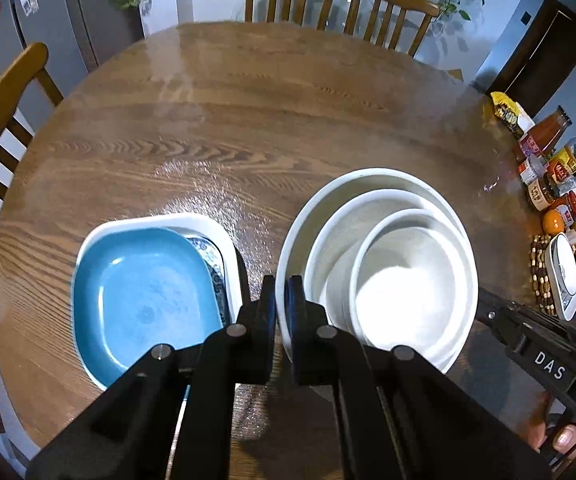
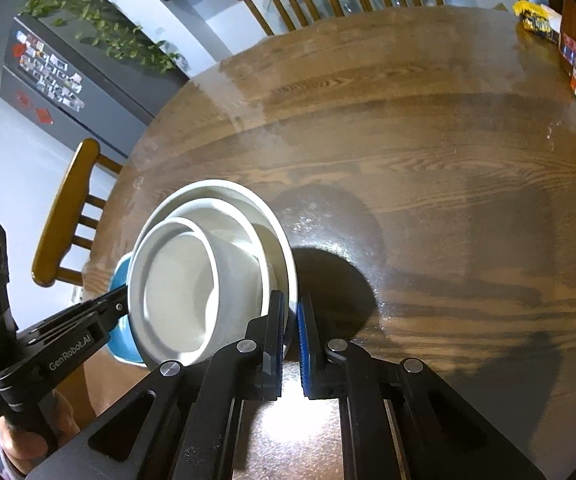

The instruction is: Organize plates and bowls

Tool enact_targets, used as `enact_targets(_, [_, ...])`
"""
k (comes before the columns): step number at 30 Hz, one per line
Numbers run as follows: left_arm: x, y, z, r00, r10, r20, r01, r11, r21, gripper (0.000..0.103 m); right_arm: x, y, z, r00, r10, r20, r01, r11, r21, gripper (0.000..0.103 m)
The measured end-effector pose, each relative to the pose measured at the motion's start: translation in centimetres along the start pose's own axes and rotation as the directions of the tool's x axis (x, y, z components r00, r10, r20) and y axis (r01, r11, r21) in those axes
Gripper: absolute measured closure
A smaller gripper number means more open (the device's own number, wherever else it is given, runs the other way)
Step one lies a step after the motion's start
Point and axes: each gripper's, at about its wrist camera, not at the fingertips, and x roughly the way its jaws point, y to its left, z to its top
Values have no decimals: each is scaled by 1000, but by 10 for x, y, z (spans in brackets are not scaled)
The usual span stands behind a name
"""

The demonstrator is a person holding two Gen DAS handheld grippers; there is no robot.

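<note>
Three white bowls sit nested on the round wooden counter (image 1: 247,120), and the whole stack looks tilted in the right wrist view, as if lifted off the surface on both sides. Largest first: the outer bowl (image 1: 328,200) carries everything; my left tongs (image 1: 281,300) are pressed together on its near rim, and my right tongs (image 2: 292,320) pinch its rim on the opposite side. Inside it sits the middle bowl (image 1: 368,204), leaning toward one wall, and inside that the small bowl (image 1: 408,280), also off-centre. Just beside the stack to the left rest the plates: a white tray-like dish (image 1: 207,224) holding a blue plate (image 1: 143,292), with a patterned plate (image 1: 209,252) peeking out between them.

Risk as I judge it: both grips are thin rim pinches on glazed ware. If my hands rise unevenly, the inner bowls could slide and rattle, or the outer rim could slip free and drop onto the plates.
</note>
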Motion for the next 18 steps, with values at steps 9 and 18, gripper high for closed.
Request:
enact_targets(9, [-22, 13, -6, 998, 10, 62, -8, 1000, -30, 101, -14, 26, -2, 999, 7, 32, -6, 999, -51, 93])
enact_targets(18, [-42, 40, -12, 994, 42, 100, -33, 996, -83, 101, -11, 62, -2, 999, 26, 28, -23, 993, -118, 93])
